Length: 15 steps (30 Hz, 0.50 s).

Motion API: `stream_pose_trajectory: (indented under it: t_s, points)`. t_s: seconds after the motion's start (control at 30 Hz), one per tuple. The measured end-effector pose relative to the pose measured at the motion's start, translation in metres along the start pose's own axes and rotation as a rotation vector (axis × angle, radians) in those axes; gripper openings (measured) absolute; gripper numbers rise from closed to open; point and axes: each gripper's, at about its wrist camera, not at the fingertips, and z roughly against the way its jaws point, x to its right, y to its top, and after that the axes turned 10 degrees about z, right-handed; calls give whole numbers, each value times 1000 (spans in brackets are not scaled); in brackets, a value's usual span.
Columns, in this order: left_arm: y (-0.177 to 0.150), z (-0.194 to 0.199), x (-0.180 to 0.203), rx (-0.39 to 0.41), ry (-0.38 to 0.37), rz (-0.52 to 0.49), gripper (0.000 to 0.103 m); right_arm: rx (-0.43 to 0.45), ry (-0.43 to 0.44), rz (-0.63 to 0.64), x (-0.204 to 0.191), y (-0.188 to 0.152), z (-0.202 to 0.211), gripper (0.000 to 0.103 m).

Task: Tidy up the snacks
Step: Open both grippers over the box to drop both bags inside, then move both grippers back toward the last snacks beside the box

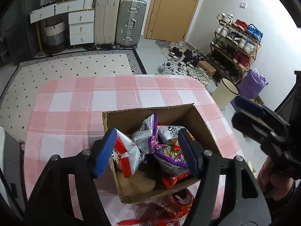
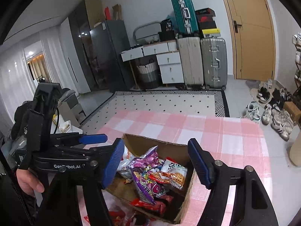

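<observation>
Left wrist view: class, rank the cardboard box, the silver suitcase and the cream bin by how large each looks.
1. cardboard box, though nearness inflates it
2. silver suitcase
3. cream bin

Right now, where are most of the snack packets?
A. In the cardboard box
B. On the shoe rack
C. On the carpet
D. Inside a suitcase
A: the packets lie piled inside the open box on the checked cloth, red, purple and silver ones together.
</observation>
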Motion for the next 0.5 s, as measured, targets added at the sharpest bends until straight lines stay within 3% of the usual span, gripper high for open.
stream_pose_trajectory:
  t_s: [0.13, 0.23, 0.33, 0.5]
  points:
    - [-10, 22, 9, 17, 9, -1, 66, 21, 2, 14, -11, 2, 19, 73]
    - [-14, 35, 10, 35, 22, -1, 71, 27, -1, 24, -20, 3, 31, 85]
    - [-18, 49, 10, 61, 43, -4, 80, 35, -1, 34, -29, 4, 42, 86]
    - [-34, 73, 9, 98, 70, -14, 81, 53, -4, 25, -39, 0, 58, 93]
